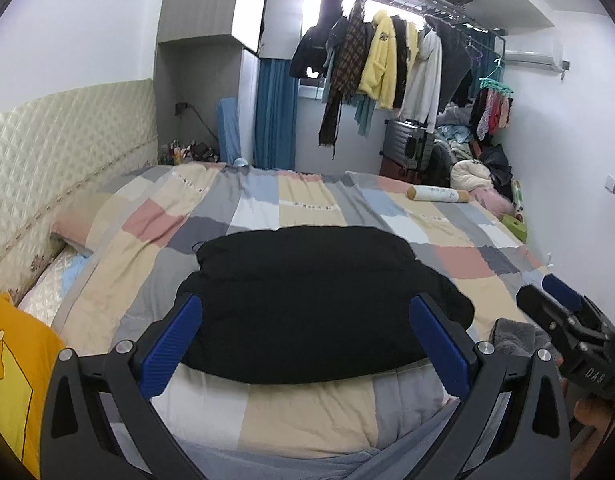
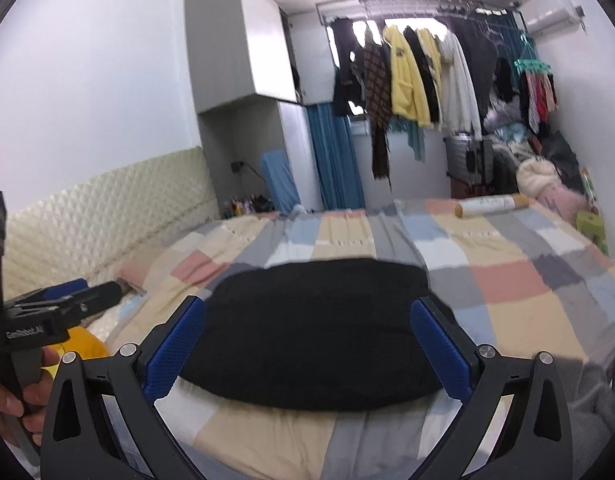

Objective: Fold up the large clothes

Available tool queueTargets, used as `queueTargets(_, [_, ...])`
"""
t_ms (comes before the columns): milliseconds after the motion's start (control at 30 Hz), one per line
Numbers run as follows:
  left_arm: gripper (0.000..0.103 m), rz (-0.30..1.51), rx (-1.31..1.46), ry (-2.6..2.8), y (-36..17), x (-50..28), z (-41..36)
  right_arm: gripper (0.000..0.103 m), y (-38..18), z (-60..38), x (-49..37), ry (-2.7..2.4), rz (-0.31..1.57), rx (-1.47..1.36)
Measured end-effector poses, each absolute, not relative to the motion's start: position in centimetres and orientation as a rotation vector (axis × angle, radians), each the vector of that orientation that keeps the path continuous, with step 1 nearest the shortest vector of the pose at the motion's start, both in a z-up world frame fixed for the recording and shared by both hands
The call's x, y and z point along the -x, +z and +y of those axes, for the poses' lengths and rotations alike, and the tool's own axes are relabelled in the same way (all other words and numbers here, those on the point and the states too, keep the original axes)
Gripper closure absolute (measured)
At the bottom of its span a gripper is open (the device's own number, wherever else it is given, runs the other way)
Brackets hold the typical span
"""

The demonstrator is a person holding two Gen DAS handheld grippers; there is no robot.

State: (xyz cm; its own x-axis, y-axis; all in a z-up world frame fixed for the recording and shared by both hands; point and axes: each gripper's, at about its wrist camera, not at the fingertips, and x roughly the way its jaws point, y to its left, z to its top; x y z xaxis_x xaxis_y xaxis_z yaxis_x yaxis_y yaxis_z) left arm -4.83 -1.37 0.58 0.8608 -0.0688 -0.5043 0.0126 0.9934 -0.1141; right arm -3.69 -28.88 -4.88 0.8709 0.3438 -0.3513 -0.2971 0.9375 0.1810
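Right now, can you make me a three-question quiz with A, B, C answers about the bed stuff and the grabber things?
1. Where is the black garment?
A. on the patchwork quilt
B. on the hanging rail
C. on the suitcase

2. What colour are the pads on the left gripper fingers?
A. red
B. blue
C. green

3. How is the right gripper?
A. shut on cloth
B. open, holding nothing
C. out of view

Answers: 1 A, it lies folded on the quilt; 2 B, both pads show blue; 3 B, its fingers stand wide apart above the garment.

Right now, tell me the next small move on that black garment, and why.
Probably pull both away: the black garment already lies as a compact folded bundle on the patchwork quilt, and the left gripper and right gripper are both open, holding nothing.
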Motion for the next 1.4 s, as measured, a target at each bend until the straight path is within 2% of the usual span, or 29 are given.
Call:
queueTargets(600, [0.000,0.584,0.128,0.021,-2.0,4.8,0.3,0.000,-7.8,-29.1,4.1,0.285,0.472,-0.134])
queueTargets(1400, [0.000,0.617,0.110,0.028,-3.0,4.7,0.0,0.000,-7.6,-29.1,4.1,0.275,0.468,-0.137])
